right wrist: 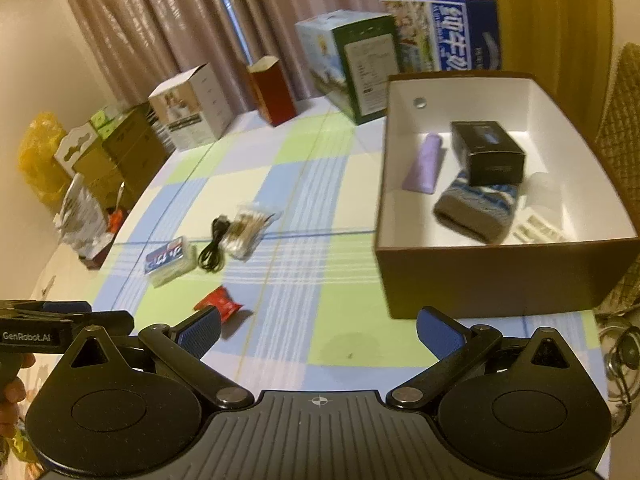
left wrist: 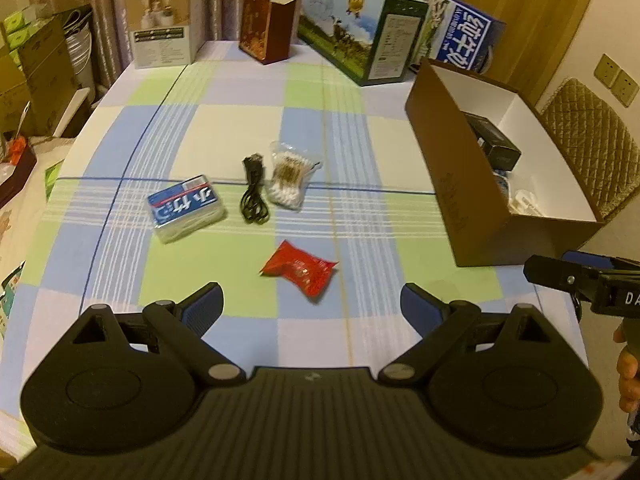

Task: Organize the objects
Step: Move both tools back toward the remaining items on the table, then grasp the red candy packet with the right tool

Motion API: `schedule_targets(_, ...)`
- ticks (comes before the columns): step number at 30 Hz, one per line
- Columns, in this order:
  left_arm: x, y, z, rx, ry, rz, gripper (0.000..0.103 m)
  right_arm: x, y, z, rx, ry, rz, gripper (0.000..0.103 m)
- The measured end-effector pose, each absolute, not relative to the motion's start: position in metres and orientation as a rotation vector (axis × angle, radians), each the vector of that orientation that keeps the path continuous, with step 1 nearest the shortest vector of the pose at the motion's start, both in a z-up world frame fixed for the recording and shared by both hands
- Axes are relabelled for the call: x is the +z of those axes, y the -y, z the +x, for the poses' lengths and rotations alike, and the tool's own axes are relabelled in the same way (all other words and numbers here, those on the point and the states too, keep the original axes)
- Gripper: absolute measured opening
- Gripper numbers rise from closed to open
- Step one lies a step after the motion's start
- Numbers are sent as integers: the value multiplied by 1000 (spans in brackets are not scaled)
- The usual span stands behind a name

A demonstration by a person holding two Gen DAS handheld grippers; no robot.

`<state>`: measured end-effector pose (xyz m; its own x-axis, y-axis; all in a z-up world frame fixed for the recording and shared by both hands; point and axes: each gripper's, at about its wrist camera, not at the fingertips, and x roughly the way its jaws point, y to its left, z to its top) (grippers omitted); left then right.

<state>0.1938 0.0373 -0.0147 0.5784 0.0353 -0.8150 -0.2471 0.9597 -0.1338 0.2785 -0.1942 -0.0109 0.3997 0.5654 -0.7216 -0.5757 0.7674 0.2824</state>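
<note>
On the checked tablecloth lie a red packet [left wrist: 298,270], a blue tissue pack [left wrist: 185,208], a coiled black cable [left wrist: 253,194] and a clear bag of cotton swabs [left wrist: 290,180]. My left gripper [left wrist: 312,306] is open and empty, just short of the red packet. My right gripper [right wrist: 318,330] is open and empty, in front of the open brown box [right wrist: 500,276]. The red packet [right wrist: 219,303] lies by its left finger. The box holds a black carton [right wrist: 488,152], a purple tube [right wrist: 426,162] and a knitted blue-grey item [right wrist: 476,210].
Cartons stand along the table's far edge: a white box [left wrist: 166,24], a dark red box [left wrist: 266,24], a milk carton [left wrist: 360,28] and a blue carton [left wrist: 460,38]. A quilted chair [left wrist: 592,140] stands behind the brown box [left wrist: 452,176]. Stacked boxes [left wrist: 36,72] stand left of the table.
</note>
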Motion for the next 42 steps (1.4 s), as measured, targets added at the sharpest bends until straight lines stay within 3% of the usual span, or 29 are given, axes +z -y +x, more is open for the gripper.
schedule_targets(24, -45, -98, 174, 269, -1004, -270, 93, -58, 83, 254, 929, -902, -184, 101)
schedule_targets(28, -52, -108, 176, 281, -1018, -270, 93, -68, 65, 256, 961, -890, -221, 85)
schedule_targets(35, -67, -127, 182, 300, -1040, -277, 93, -91, 36, 265, 981, -895, -301, 67)
schedule_targets(42, -77, -143, 191, 303, -1053, -276, 93, -109, 14, 274, 984, -909, -363, 61)
